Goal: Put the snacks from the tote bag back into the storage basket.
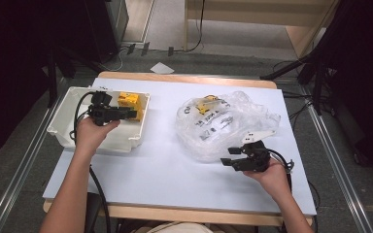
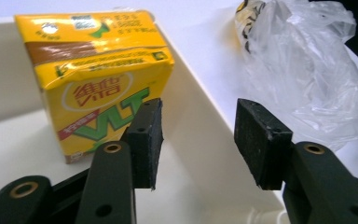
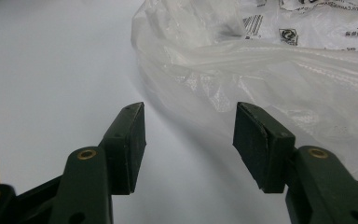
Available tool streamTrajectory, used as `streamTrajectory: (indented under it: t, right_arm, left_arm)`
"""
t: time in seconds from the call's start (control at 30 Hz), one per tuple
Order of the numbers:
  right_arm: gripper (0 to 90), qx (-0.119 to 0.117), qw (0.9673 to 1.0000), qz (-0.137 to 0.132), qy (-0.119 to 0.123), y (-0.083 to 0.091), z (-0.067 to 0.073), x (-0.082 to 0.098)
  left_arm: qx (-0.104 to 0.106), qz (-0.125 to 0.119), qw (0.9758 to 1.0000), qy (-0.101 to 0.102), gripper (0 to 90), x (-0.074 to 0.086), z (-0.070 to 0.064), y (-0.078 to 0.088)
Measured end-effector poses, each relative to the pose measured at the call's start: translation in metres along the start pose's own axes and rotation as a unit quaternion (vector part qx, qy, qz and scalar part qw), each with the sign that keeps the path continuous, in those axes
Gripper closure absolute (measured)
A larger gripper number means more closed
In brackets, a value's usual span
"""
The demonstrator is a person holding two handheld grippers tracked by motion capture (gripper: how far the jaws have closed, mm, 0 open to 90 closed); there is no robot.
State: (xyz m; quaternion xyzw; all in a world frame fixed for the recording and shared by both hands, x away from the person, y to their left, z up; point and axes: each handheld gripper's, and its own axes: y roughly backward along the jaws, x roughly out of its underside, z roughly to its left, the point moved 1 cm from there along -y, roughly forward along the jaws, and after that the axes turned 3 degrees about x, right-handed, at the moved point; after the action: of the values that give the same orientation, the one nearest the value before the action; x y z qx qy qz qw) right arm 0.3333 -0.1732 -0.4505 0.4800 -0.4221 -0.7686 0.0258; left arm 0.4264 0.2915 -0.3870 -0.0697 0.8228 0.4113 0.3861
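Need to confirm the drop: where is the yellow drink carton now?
In the high view the yellow drink carton stands upright in the white bin at table left, by its far right wall, just beyond the open left gripper.

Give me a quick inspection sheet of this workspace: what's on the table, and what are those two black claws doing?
Surface: white table top, bare in front.
Job's things: yellow drink carton upright in the white bin; clear plastic bag with another yellow item inside.
Clutter: nothing seen.
Grippers: left gripper open beside the carton; right gripper open at the bag's edge, holding nothing.
Cables: black cable trails from the left gripper.
Surroundings: grey floor, dark stands, wooden furniture behind.
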Motion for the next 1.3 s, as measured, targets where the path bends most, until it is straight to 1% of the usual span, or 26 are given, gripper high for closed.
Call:
streamTrajectory:
  t: [0.1, 0.13, 0.17, 0.23, 0.27, 0.3, 0.33, 0.37, 0.4, 0.53, 0.57, 0.63, 0.7, 0.77, 0.8, 0.83, 0.87, 0.9, 0.93, 1.0, 1.03, 1.13, 1.2, 1.23, 1.27, 1.3]
  right_arm:
    - [44.9, -0.001, 1.0000, 0.002, 0.000, 0.000, 0.001, 0.000]
    - [44.9, -0.001, 1.0000, 0.002, 0.000, 0.000, 0.001, 0.000]
    - [44.9, -0.001, 1.0000, 0.001, 0.001, 0.000, 0.000, -0.001]
    - [44.9, -0.001, 1.0000, 0.001, 0.002, -0.001, 0.000, -0.001]
    - [44.9, -0.001, 1.0000, 0.001, 0.002, -0.001, 0.000, -0.001]
    - [44.9, -0.002, 1.0000, 0.002, 0.002, -0.001, 0.000, -0.001]
    - [44.9, -0.002, 1.0000, 0.002, 0.002, -0.001, 0.000, -0.001]
    - [44.9, -0.003, 1.0000, 0.002, 0.002, -0.001, 0.000, -0.001]
    - [44.9, -0.003, 1.0000, 0.002, 0.002, -0.001, 0.000, -0.001]
    - [44.9, -0.003, 1.0000, 0.002, 0.005, -0.002, 0.001, -0.003]
    - [44.9, -0.005, 1.0000, 0.001, 0.007, -0.002, 0.001, -0.004]
    - [44.9, -0.006, 1.0000, 0.001, 0.007, -0.002, 0.001, -0.004]
    - [44.9, -0.007, 0.9999, 0.001, 0.008, -0.003, 0.001, -0.005]
    - [44.8, -0.009, 0.9999, 0.001, 0.009, -0.004, 0.001, -0.006]
    - [44.9, -0.010, 0.9999, 0.001, 0.009, -0.004, 0.001, -0.006]
    - [44.9, -0.011, 0.9999, 0.001, 0.008, -0.004, 0.001, -0.006]
    - [44.9, -0.011, 0.9999, 0.001, 0.008, -0.004, 0.001, -0.006]
    - [44.9, -0.013, 0.9999, 0.001, 0.009, -0.004, 0.001, -0.007]
    - [44.9, -0.013, 0.9999, 0.001, 0.009, -0.004, 0.001, -0.007]
    - [44.9, -0.016, 0.9998, -0.002, 0.012, -0.004, 0.001, -0.008]
    - [44.9, -0.016, 0.9998, -0.002, 0.012, -0.004, 0.001, -0.008]
    - [44.9, -0.016, 0.9998, -0.001, 0.012, -0.005, 0.002, -0.008]
    - [44.9, -0.016, 0.9998, -0.001, 0.013, -0.005, 0.002, -0.008]
    - [44.9, -0.016, 0.9998, -0.002, 0.013, -0.004, 0.002, -0.008]
    - [44.9, -0.016, 0.9998, -0.002, 0.013, -0.004, 0.002, -0.008]
    - [44.9, -0.017, 0.9998, -0.003, 0.013, -0.004, 0.002, -0.008]
  left_arm:
    - [0.003, -0.001, 1.0000, 0.001, 46.5, -0.002, -0.006, 0.001]
    - [0.003, -0.001, 1.0000, 0.001, 45.5, -0.002, -0.006, 0.001]
    - [0.003, -0.001, 1.0000, -0.003, 44.7, -0.004, -0.010, 0.001]
    - [0.004, 0.001, 0.9999, -0.009, 44.2, -0.005, -0.015, 0.001]
    - [0.004, 0.001, 0.9999, -0.009, 43.9, -0.005, -0.015, 0.001]
    - [0.003, 0.002, 0.9999, -0.013, 43.7, -0.006, -0.019, 0.001]
    - [0.003, 0.002, 0.9999, -0.013, 43.5, -0.006, -0.019, 0.001]
    - [0.003, 0.006, 0.9998, -0.019, 43.0, -0.007, -0.023, 0.000]
    - [0.003, 0.006, 0.9998, -0.019, 42.8, -0.007, -0.023, 0.000]
    - [0.006, 0.005, 0.9996, -0.026, 42.2, -0.008, -0.032, 0.001]
    - [0.012, 0.002, 0.9996, -0.027, 42.2, -0.007, -0.035, 0.001]
    - [0.016, 0.002, 0.9995, -0.026, 42.2, -0.007, -0.038, 0.000]
    - [0.014, 0.002, 0.9995, -0.029, 42.2, -0.007, -0.041, -0.001]
    - [0.018, 0.005, 0.9993, -0.033, 41.9, -0.006, -0.046, -0.005]
    - [0.018, 0.005, 0.9993, -0.033, 41.9, -0.006, -0.046, -0.005]
    - [0.021, 0.006, 0.9992, -0.034, 41.8, -0.005, -0.049, -0.008]
    - [0.021, 0.006, 0.9992, -0.034, 41.8, -0.005, -0.049, -0.008]
    - [0.022, 0.012, 0.9988, -0.041, 41.7, -0.004, -0.053, -0.011]
    - [0.022, 0.012, 0.9988, -0.041, 41.7, -0.004, -0.053, -0.011]
    - [0.026, 0.013, 0.9987, -0.043, 41.6, -0.003, -0.058, -0.014]
    - [0.029, 0.015, 0.9984, -0.047, 41.6, -0.002, -0.062, -0.017]
    - [0.033, 0.020, 0.9978, -0.053, 41.6, 0.001, -0.069, -0.022]
    - [0.034, 0.022, 0.9977, -0.055, 41.6, 0.001, -0.070, -0.023]
    - [0.038, 0.026, 0.9971, -0.061, 41.5, 0.002, -0.075, -0.027]
    - [0.038, 0.026, 0.9971, -0.061, 41.5, 0.002, -0.075, -0.027]
    - [0.039, 0.029, 0.9967, -0.065, 41.4, 0.003, -0.079, -0.029]
